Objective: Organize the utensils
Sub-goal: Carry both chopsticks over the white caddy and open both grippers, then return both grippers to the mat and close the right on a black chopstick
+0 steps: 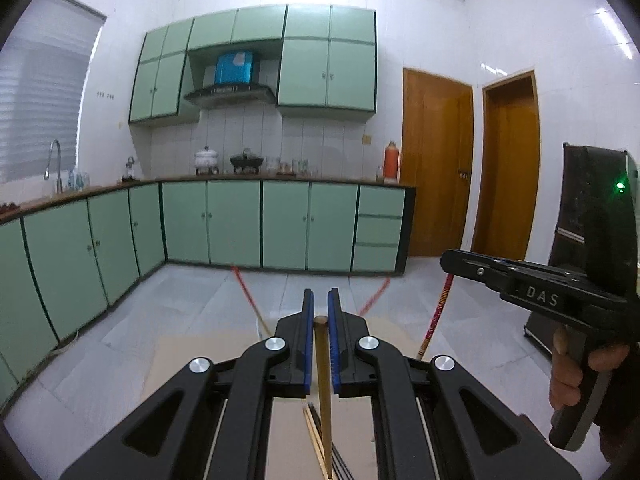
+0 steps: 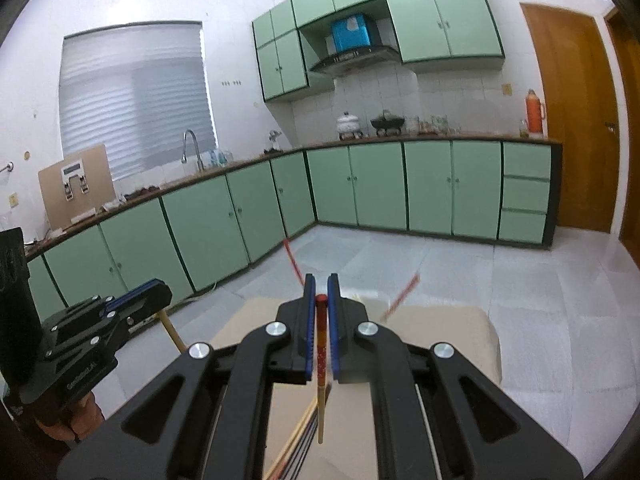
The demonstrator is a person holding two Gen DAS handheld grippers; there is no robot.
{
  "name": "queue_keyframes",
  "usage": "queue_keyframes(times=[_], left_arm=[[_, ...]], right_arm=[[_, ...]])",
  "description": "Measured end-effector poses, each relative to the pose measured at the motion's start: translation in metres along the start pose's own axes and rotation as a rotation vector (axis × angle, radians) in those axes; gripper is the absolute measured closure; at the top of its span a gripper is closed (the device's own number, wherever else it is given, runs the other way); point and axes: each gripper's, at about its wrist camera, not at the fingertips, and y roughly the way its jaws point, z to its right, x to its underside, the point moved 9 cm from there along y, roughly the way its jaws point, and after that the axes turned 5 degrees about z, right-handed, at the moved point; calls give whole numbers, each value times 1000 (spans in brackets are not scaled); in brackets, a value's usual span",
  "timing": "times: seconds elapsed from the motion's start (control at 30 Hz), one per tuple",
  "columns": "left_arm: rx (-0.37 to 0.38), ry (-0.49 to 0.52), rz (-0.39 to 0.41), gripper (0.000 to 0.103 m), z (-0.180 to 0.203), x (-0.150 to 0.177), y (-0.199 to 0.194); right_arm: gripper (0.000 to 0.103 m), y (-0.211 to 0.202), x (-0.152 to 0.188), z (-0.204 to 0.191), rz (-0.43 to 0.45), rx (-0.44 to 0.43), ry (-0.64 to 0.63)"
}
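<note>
Wooden and plain brown, one chopstick (image 1: 322,364) was found pinched between the blue pads of the left gripper (image 1: 321,312), its blunt end level with the fingertips and its thin end hanging down towards the tan board (image 1: 200,360) below. A second chopstick, red-topped (image 2: 321,344), was found clamped in the same manner in the right gripper (image 2: 321,294). Both sets of jaws were pressed together on these sticks, with no gap seen beside them.

More chopsticks (image 1: 320,440), pale and dark, were noted lying loose on the board under the held pair, near its close edge. Two red sticks (image 1: 248,292) appeared beyond the far edge, blurred; what carried them could not be told.

The step in hand was judged to be the carrying of one picked stick in each tool, raised clear of the board. No holder or tray was seen, so the destination could not be named. The next move was judged to call for a steady grip, as each stick was held near one end and could swing or slip.

Both grippers were pointed slightly below level, side by side and apart, each held by a hand (image 1: 576,376) at its handle.
</note>
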Motion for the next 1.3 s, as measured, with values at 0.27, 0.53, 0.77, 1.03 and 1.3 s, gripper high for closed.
queue_keyframes(times=[0.27, 0.53, 0.77, 1.03, 1.3], left_arm=[[-4, 38, 116, 96, -10, -76, 42], [-33, 43, 152, 96, -23, -104, 113], [-69, 30, 90, 96, -37, -69, 179], [-79, 7, -27, 71, -49, -22, 190], [-130, 12, -33, 52, -51, -7, 125]], right_arm=[[98, 36, -79, 7, 91, 17, -65], [98, 95, -107, 34, 117, 77, -90], [98, 142, -79, 56, 70, 95, -51], [83, 147, -43, 59, 17, 131, -80], [53, 80, -18, 65, 90, 213, -57]])
